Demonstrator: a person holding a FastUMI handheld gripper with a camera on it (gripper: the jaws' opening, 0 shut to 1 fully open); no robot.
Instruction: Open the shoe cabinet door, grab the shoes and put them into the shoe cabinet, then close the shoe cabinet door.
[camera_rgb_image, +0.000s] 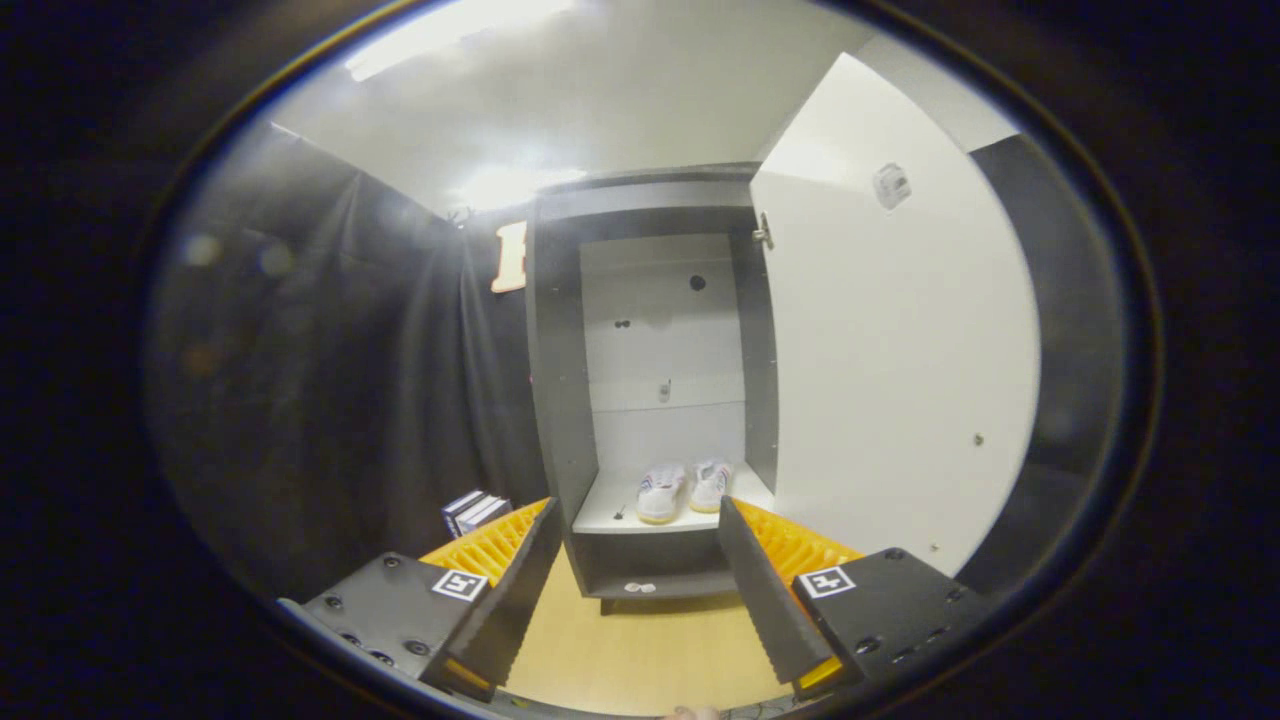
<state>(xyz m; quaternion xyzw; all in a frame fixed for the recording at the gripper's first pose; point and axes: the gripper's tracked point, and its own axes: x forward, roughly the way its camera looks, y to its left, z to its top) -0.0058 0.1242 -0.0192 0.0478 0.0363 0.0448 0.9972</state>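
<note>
The grey shoe cabinet (560, 400) stands straight ahead with its white door (900, 380) swung wide to the right. A pair of white shoes (683, 490) sits side by side on the cabinet's white shelf (600, 515), toes facing me. My gripper (635, 520) is held back from the cabinet, a little in front of the shelf. It is open, with only air between its two fingers. The shoes lie beyond the fingertips, between them.
A lower open compartment (650, 570) lies under the shelf. The light wooden floor (640, 650) runs from the cabinet toward me. A small stack of dark boxes (475, 512) rests on the floor left of the cabinet, by the black cloth wall.
</note>
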